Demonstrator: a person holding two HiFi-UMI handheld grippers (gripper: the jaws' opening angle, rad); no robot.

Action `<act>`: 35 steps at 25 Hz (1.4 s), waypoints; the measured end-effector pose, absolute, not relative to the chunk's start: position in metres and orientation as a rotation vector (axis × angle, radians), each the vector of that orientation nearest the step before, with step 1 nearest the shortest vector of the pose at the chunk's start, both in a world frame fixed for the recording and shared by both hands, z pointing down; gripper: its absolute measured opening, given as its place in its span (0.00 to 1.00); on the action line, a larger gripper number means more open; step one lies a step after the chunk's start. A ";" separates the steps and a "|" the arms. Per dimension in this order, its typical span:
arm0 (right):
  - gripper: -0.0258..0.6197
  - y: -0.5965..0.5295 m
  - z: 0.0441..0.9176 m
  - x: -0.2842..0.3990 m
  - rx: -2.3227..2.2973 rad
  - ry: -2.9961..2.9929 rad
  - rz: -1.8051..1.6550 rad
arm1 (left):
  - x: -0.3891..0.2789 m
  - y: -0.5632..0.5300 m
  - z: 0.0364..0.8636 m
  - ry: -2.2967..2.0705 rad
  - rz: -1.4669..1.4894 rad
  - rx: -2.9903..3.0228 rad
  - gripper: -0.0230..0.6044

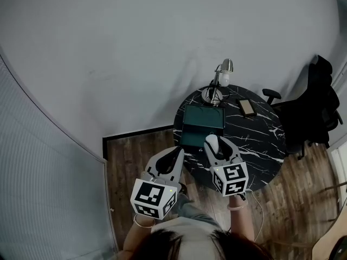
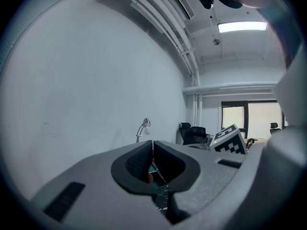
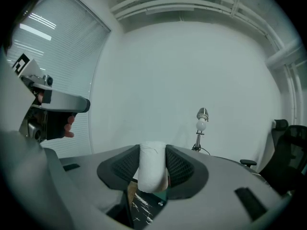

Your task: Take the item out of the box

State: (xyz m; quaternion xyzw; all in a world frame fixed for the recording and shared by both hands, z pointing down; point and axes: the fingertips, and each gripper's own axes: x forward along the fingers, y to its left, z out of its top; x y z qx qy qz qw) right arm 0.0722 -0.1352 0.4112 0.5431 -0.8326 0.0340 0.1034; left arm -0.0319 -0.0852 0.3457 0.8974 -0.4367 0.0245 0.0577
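Observation:
An open dark green box (image 1: 203, 124) with its lid raised lies on the round black marble table (image 1: 260, 145). My right gripper (image 1: 214, 144) is lifted above the box's near edge and is shut on a white cylindrical roll (image 1: 212, 142), which stands clamped between the jaws (image 3: 152, 166). My left gripper (image 1: 178, 155) hovers off the table's left edge with its jaws pressed together and nothing between them (image 2: 152, 163).
A silver desk lamp (image 1: 219, 80) stands at the table's far edge, with a small tan flat object (image 1: 247, 107) to its right. A black office chair (image 1: 313, 104) sits at the right. The grey wall is close behind the table; wooden floor (image 1: 130, 156) lies below.

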 end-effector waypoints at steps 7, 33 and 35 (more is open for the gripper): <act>0.33 -0.116 0.399 0.076 1.615 -2.472 0.070 | -0.026 -0.069 0.341 -1.327 0.056 2.728 0.06; 0.33 -0.023 0.344 0.076 1.640 -2.624 -0.040 | -0.013 -0.001 0.329 -1.358 0.023 2.744 0.06; 0.33 -0.017 0.341 0.076 1.644 -2.631 -0.044 | -0.012 0.004 0.328 -1.361 0.022 2.749 0.06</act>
